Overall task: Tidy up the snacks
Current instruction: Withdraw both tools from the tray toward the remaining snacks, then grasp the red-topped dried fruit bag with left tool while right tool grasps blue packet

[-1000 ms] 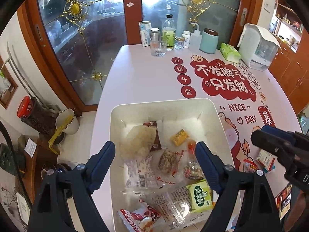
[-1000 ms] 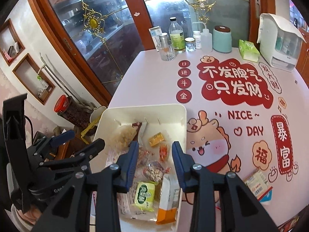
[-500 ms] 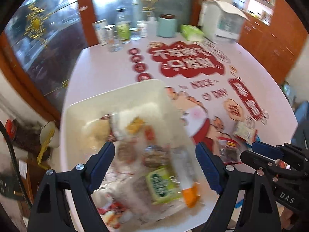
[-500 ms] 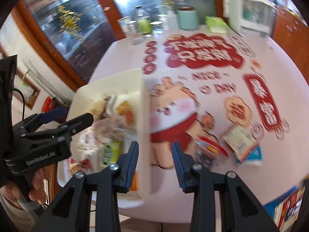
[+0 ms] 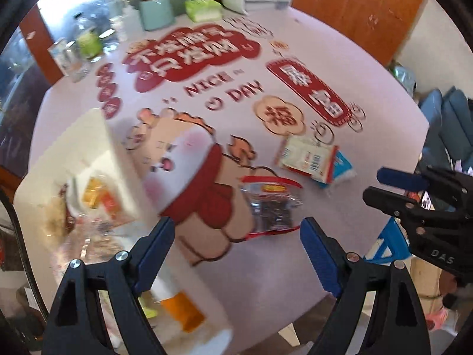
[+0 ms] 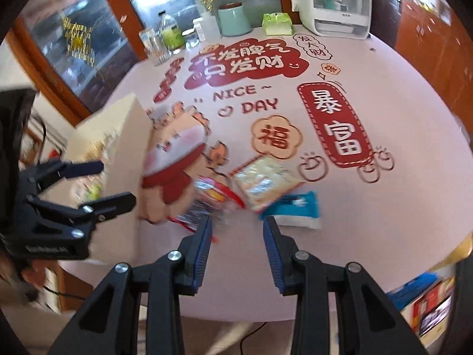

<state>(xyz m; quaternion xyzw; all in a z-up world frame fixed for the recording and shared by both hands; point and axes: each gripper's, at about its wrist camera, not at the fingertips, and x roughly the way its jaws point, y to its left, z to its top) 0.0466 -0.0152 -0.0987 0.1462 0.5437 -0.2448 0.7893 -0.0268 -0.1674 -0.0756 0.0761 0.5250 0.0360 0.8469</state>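
Observation:
A white bin [image 5: 97, 136] full of snack packets sits at the table's left edge; it also shows in the right wrist view [image 6: 118, 121]. Three packets lie loose on the table: a clear red-edged bag [image 5: 270, 207] [image 6: 207, 198], a white-yellow packet [image 5: 307, 156] [image 6: 263, 180] and a blue packet [image 5: 343, 168] [image 6: 295, 207] under it. My left gripper [image 5: 236, 236] is open and empty, just short of the red-edged bag. My right gripper [image 6: 238, 227] is open and empty, just in front of the loose packets; it also shows in the left wrist view [image 5: 393, 186].
Bottles, a glass, a teal canister [image 6: 233, 19], a green tissue pack [image 6: 276, 23] and a white appliance [image 6: 337, 3] stand along the table's far edge. The tablecloth [image 6: 384, 103] has red printed patches. Glass cabinet doors stand behind. The table's near edge runs close under both grippers.
Both grippers have swung right, away from over the bin to the loose packets on the table. Both stay open and empty.

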